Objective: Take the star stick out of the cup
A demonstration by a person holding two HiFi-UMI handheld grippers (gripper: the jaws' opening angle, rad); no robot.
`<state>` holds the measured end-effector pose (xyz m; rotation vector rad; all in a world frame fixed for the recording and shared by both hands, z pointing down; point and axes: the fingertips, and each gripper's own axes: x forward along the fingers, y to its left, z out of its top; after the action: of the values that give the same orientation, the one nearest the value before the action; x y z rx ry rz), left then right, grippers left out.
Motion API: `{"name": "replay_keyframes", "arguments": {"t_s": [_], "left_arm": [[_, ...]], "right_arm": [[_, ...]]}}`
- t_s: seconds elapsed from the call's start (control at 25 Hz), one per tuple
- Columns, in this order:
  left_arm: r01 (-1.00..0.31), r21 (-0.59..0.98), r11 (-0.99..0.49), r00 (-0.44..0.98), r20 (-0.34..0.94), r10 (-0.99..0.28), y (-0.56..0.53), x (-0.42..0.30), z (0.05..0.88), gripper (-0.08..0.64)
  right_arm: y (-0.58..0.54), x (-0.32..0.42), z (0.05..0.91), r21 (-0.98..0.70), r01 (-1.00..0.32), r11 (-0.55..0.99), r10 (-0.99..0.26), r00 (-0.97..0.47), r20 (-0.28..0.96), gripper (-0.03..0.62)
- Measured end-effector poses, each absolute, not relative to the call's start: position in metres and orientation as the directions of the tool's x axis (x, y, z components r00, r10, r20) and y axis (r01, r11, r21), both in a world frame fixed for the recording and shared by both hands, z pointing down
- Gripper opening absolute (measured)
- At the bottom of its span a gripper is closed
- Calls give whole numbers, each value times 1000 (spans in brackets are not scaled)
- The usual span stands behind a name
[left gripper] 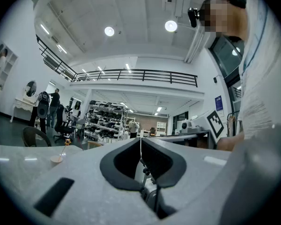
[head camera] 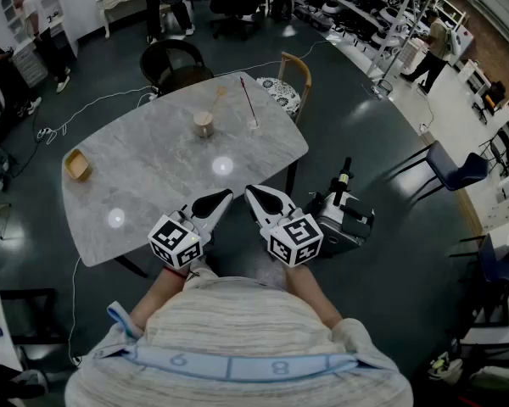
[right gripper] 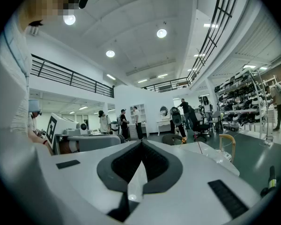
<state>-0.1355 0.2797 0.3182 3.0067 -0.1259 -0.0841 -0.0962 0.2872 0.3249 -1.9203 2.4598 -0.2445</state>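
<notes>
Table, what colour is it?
The table is pale grey, marbled; best in the head view.

Grey-marbled table [head camera: 153, 185], tan cup [head camera: 204, 125], dk teal floor [head camera: 365, 142].

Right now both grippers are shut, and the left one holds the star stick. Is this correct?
Not quite. The left gripper is shut but empty, as the left gripper view shows; the star stick stands in the cup on the table.
</notes>
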Motion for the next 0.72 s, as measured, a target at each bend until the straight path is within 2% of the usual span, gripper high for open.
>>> {"name": "replay_keyframes", "arguments": {"t_s": [0.72], "left_arm": [[-78, 141, -987, 995, -47, -85, 293, -137, 320, 15]], "right_arm": [[301, -93, 325, -142, -966, 215, -969, -230, 96, 9]]}}
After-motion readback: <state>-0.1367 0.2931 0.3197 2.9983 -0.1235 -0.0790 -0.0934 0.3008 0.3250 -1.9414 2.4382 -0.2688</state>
